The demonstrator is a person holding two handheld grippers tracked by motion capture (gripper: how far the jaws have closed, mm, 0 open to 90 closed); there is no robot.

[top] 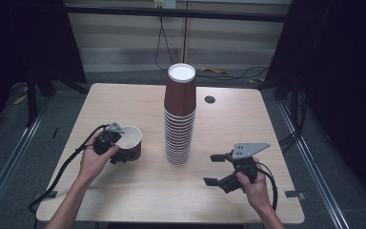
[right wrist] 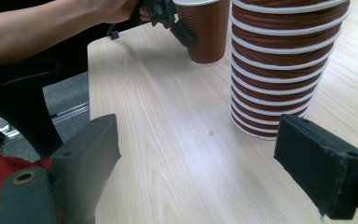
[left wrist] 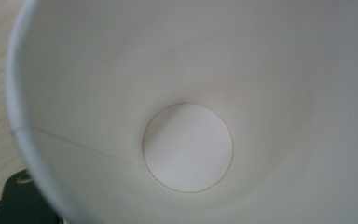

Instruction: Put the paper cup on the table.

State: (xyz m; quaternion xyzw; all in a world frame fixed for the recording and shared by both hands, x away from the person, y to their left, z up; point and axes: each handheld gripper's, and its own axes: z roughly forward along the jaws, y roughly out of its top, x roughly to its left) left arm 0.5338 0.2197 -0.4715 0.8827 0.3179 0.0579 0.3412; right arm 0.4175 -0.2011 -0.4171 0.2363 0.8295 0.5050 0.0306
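While both hands sit low at the near edge of the table (top: 124,195), the right gripper (top: 214,168) is nearest the person, held in the right hand (top: 253,187), jaws spread wide with nothing between them; grey three-cornered plate on top, cable trailing back past the wrist. From the right gripper view its two black jaws stand far apart over bare light wood, and just ahead of them, a bit toward the far jaw, is the stack of brown cups (right wrist: 279,65), ribbed, white rims, upright. In the high view that stack (top: 180,114) stands ahead and to the left of the right gripper, near but apart from it, white inside of the top cup facing up. Left gripper (top: 119,155) is in the left hand (top: 93,162), across the stack from the right gripper, well apart. It is clamped on a single brown cup (top: 132,143): one jaw is pressed on the outer wall, seen in the right gripper view (right wrist: 177,23). Cup is tilted, mouth toward the gripper, so the left gripper view looks straight into the white inside (left wrist: 186,147), round bottom and side seam visible. Cup bottom looks at or just above the tabletop, cannot tell contact. Single cup is just left of the stack, not touching it. Past the stack, a small dark round hole (top: 209,99) in the table.
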